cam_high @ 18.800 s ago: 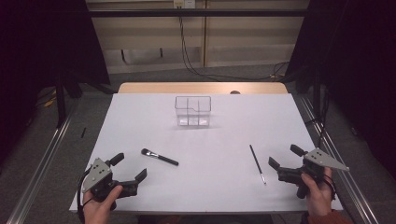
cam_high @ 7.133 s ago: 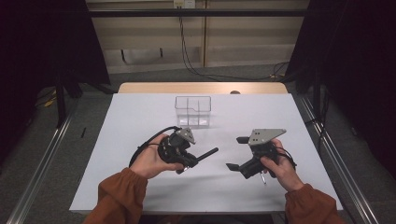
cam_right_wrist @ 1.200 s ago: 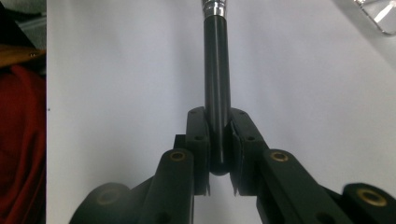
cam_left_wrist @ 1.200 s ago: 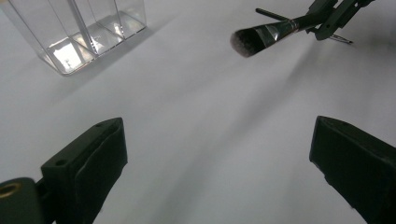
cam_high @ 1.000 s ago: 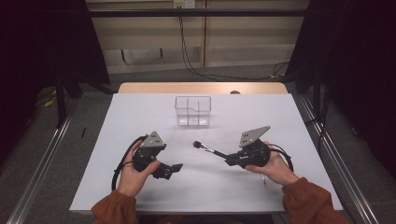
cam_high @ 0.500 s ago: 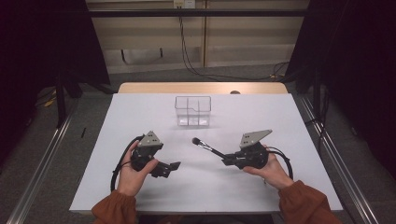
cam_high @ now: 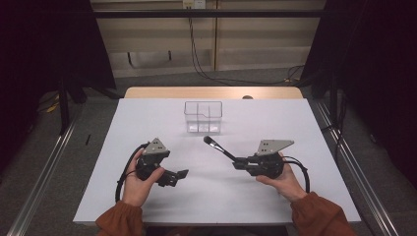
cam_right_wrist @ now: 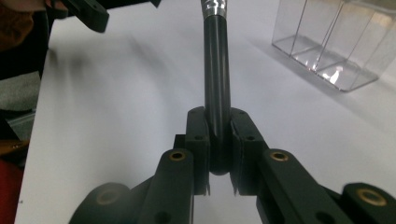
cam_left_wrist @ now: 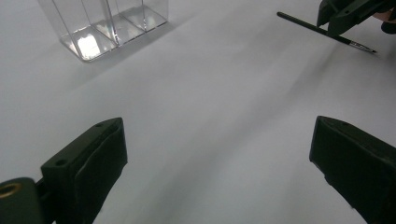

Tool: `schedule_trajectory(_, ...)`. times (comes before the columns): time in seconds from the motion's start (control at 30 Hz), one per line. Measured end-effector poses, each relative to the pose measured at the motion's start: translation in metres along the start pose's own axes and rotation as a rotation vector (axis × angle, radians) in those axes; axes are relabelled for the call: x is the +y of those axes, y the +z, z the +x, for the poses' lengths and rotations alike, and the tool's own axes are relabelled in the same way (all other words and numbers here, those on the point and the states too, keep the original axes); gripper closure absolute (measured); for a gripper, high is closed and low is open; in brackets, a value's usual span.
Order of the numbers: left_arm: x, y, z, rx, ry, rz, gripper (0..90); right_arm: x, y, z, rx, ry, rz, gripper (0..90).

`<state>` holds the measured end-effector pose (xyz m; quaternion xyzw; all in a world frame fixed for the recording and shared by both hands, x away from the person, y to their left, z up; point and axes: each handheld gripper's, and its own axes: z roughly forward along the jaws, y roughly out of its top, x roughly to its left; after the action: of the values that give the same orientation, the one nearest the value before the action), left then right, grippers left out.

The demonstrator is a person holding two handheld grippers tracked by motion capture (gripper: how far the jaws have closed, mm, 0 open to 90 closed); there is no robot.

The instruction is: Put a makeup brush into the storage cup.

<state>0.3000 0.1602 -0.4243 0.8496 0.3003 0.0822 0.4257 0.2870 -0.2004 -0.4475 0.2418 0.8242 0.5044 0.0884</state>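
Pinching the makeup brush (cam_high: 219,148) by its handle end, the right gripper (cam_high: 239,162) aims its long axis, bristles leading, toward the clear organizer (cam_high: 203,117) just beyond. Left gripper (cam_high: 183,174), jaws spread, waits farther from the organizer.

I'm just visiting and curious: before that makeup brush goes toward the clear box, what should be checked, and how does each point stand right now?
1. Grip on the makeup brush: the right gripper has its jaws shut on the handle's end. Ok.
2. Brush off the table: it slants up toward the clear organizer. Ok.
3. Organizer upright, compartments free: upright; those seen look empty. Ok.
4. Path between bristles and organizer: bare white surface. Ok.
5. Left gripper out of the way: off to the side, jaws open, holding nothing. Ok.
6. Thin brush out of the way: lies close by the right gripper. Cannot tell.
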Motion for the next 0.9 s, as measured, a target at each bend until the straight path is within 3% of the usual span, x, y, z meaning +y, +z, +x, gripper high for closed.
schedule_trajectory(0.37, -0.006, 0.000, -0.002, 0.024, -0.037, -0.071, 3.4, 0.003, -0.005, 0.005, -0.015, -0.007, -0.089, 80.8)
schedule_trajectory(0.5, -0.004, 0.001, -0.008, 0.011, -0.024, -0.138, 3.1, 0.003, -0.007, 0.006, -0.038, -0.015, -0.118, 80.8)
schedule_trajectory(0.67, -0.001, 0.007, -0.017, 0.044, -0.006, -0.196, 2.8, 0.002, -0.007, 0.006, -0.034, -0.015, -0.125, 80.8)
schedule_trajectory(0.8, 0.000, 0.013, -0.020, -0.010, -0.028, -0.249, 2.8, 0.001, -0.006, 0.005, -0.021, -0.016, -0.120, 80.7)
schedule_trajectory(0.9, 0.001, 0.016, -0.024, -0.023, -0.034, -0.268, 2.8, 0.002, -0.005, 0.006, -0.011, -0.022, -0.121, 80.8)
